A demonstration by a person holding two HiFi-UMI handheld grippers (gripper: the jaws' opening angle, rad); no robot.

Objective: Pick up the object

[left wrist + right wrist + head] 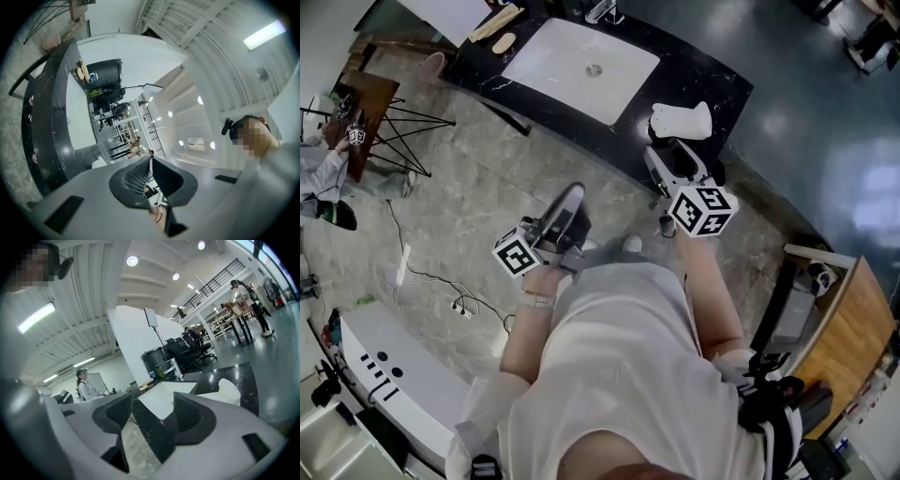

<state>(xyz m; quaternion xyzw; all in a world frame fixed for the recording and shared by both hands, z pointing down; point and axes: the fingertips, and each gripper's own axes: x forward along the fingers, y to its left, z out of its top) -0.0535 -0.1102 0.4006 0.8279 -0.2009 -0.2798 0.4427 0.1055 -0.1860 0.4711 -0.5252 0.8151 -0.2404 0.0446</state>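
Observation:
A white moulded object (682,120) lies on the black counter (712,84), to the right of a white sink (581,66). In the head view my right gripper (667,148) hangs just short of the counter's near edge, below the object, jaws open and empty. The right gripper view has my right gripper (152,408) standing wide with nothing between the pads; the white object (232,391) sits ahead and to the right. My left gripper (574,190) is held lower over the floor. In its own view the left gripper (150,161) has its pads together, holding nothing.
Wooden pieces (502,28) and a faucet (605,11) sit at the counter's far side. A wire-legged table (394,127) and a seated person (323,178) are at the left. Cables (459,305) trail on the stone floor. A wooden desk (844,328) stands at the right.

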